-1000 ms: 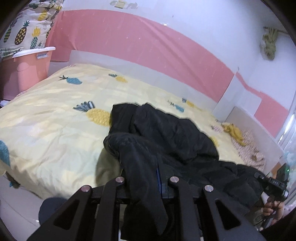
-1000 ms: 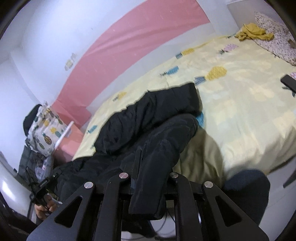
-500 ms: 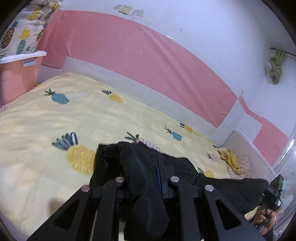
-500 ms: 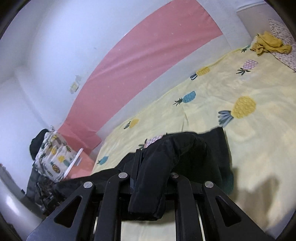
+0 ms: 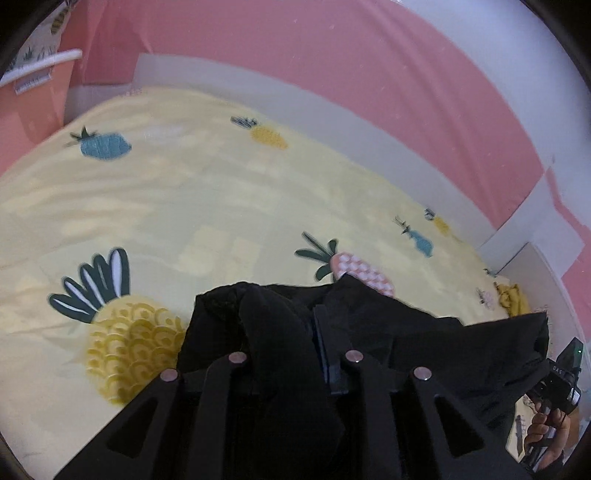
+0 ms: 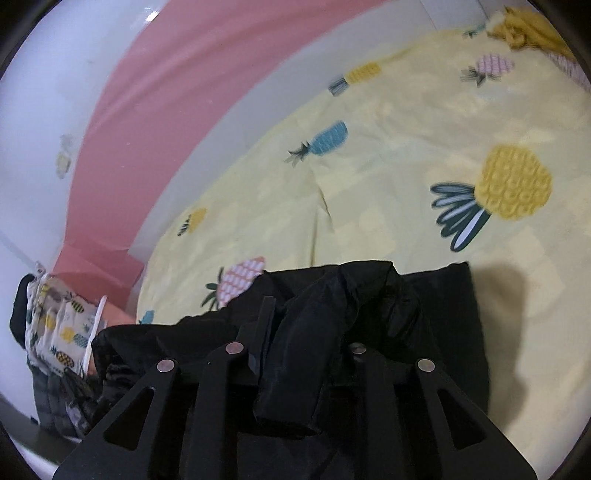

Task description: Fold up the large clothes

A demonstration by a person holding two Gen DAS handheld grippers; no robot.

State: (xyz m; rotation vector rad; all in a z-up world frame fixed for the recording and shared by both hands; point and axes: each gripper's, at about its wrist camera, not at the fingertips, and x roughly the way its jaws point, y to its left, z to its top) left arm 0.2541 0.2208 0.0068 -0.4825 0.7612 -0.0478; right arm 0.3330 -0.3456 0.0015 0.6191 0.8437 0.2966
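Note:
A large black garment [image 5: 424,343] is held up over a yellow pineapple-print bed [image 5: 221,192]. My left gripper [image 5: 291,325] is shut on one bunched edge of it. My right gripper [image 6: 303,325] is shut on another bunched edge of the black garment [image 6: 424,332]. The cloth stretches between the two grippers and hangs down below them. The right gripper and the hand that holds it show at the far right of the left wrist view [image 5: 561,373]. The fingertips are buried in the fabric.
A pink and white wall [image 5: 332,74] runs behind the bed. A pink bin [image 5: 33,107] stands at the bed's left end. A yellow cloth [image 6: 524,26] lies on the far right part of the bed. A pineapple-print bag [image 6: 55,332] stands by the wall.
Both grippers have lifted the black garment off the bed and carried it forward over the mattress. The cloth that lay spread on the bed now hangs between them.

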